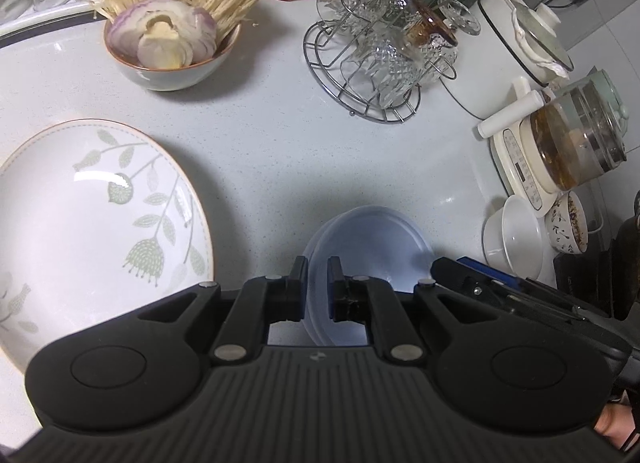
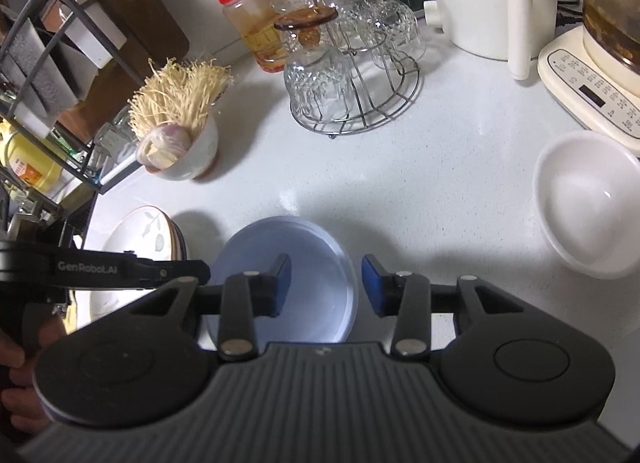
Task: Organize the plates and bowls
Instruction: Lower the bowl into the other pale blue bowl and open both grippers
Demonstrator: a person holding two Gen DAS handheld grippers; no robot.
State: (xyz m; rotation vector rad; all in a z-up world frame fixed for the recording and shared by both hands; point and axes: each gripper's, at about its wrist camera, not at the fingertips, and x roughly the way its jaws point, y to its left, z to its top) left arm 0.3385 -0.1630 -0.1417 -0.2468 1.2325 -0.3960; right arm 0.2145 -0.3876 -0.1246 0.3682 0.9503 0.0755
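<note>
A: While the left gripper (image 1: 317,279) pinches the near-left rim of the pale blue plate (image 1: 372,239), what's the right one doing?
B: Right gripper (image 2: 325,285) has its jaws apart, straddling the plate's right rim, pads not pressing. Plate sits on the white counter (image 2: 420,167).
A: Neighbours?
B: Leaf-patterned plate (image 1: 80,223) to its left, white bowl (image 2: 588,203) to its right, both apart from it.

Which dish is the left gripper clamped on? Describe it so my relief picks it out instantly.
On the white counter, go forward from the wire glass rack to the grippers. The pale blue plate lies there, its left rim pinched by the left gripper. It is the only blue dish; its neighbours are white.
</note>
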